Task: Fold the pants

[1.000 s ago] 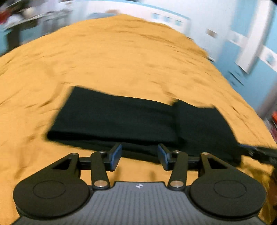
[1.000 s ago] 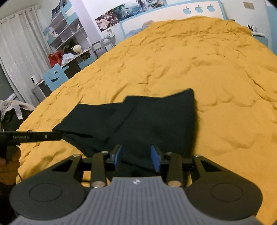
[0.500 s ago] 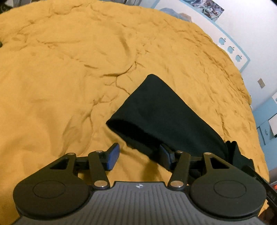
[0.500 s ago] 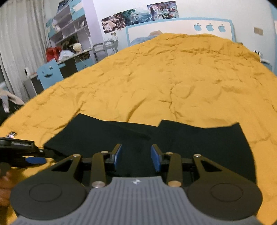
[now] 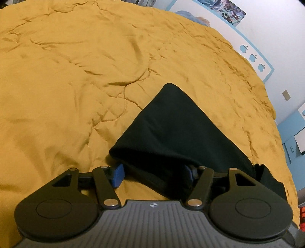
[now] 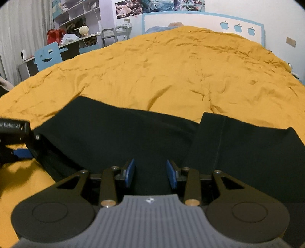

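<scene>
Scene: black pants (image 6: 144, 137) lie folded on an orange bedspread (image 6: 171, 72), close to the near edge of the bed and running along it.

Pants, right wrist view: a broad dark band across the frame, one layer overlapping another, with a stepped edge and a thin seam right of middle.

Pants, left wrist view: the same garment (image 5: 177, 129) seen end-on, tapering to a point toward the middle of the bed, with a rounded fold edge nearest the camera.

Left gripper (image 5: 152, 174): jaws spread wide around the folded end of the pants. One blue pad (image 5: 118, 174) sits bare over the bedspread; the other is mostly covered by the cloth. No grip on the cloth can be seen.

Left gripper, right wrist view: it enters from the left edge (image 6: 17, 139), at the left end of the pants, with lettering on its black body.

Right gripper (image 6: 150, 175): jaws apart at a moderate width, blue pads (image 6: 130, 173) over the near edge of the pants; whether they touch the cloth cannot be told.

Only in the right wrist view: blue chair with a smiling face (image 6: 48, 56), shelves (image 6: 76, 13), posters (image 6: 160, 6).

Both views: white headboard with blue apple shapes (image 6: 238, 27) at the far end of the bed.
</scene>
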The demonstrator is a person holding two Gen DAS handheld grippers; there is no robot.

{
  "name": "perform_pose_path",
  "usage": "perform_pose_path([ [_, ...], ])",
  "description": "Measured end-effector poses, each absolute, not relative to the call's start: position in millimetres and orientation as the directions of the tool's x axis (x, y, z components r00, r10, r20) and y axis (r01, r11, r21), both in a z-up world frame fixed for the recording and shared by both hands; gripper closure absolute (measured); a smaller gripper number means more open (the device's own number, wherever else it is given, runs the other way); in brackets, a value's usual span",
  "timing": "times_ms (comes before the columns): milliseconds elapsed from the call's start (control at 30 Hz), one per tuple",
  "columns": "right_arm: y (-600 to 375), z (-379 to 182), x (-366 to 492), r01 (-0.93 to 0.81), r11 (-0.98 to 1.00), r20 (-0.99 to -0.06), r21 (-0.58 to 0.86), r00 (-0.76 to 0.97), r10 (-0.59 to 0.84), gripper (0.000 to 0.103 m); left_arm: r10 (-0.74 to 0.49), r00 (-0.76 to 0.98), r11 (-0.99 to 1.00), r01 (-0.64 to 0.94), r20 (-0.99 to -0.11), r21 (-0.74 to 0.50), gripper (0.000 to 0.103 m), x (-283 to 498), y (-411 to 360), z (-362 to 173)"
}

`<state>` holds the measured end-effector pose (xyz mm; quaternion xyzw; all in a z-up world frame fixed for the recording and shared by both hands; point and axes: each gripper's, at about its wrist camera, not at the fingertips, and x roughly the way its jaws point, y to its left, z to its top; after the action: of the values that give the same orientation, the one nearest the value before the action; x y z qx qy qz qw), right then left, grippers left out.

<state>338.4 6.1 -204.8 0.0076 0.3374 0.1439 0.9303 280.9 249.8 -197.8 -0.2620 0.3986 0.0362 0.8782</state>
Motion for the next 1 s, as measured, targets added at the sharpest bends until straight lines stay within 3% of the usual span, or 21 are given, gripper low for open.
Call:
perform_pose_path([
  [300, 10.6, -229.3, 332.8, -0.262, 0.961, -0.609, 0.091, 0.748, 0.261, 0.069, -0.170, 0.693, 0.832, -0.280, -0.701, -0.479, 0.014, 292.8, 252.8, -206.5],
  [433, 12.2, -231.3, 331.7, -0.261, 0.961, -0.605, 0.090, 0.752, 0.261, 0.069, -0.181, 0.710, 0.804, -0.291, -0.681, -0.518, 0.014, 294.0, 257.6, -209.3],
  [567, 12.2, -232.6, 332.3, -0.260, 0.961, -0.601, 0.092, 0.755, 0.262, 0.069, -0.196, 0.757, 0.718, -0.322, -0.623, -0.617, 0.025, 285.4, 272.4, -211.5],
  [733, 11.4, -233.7, 330.3, -0.259, 0.961, -0.595, 0.098, 0.759, 0.265, 0.069, -0.240, 0.841, 0.479, -0.331, -0.485, -0.813, 0.030, 263.4, 304.8, -222.6],
  [900, 11.4, -234.5, 330.2, -0.258, 0.961, -0.592, 0.101, 0.761, 0.267, 0.069, -0.260, 0.865, 0.420, -0.299, -0.429, -0.857, 0.031, 259.8, 309.6, -225.8],
  [1000, 11.3, -234.8, 330.0, -0.258, 0.960, -0.591, 0.103, 0.761, 0.268, 0.069, -0.261, 0.867, 0.369, -0.317, -0.425, -0.874, 0.039, 251.8, 310.3, -227.0],
])
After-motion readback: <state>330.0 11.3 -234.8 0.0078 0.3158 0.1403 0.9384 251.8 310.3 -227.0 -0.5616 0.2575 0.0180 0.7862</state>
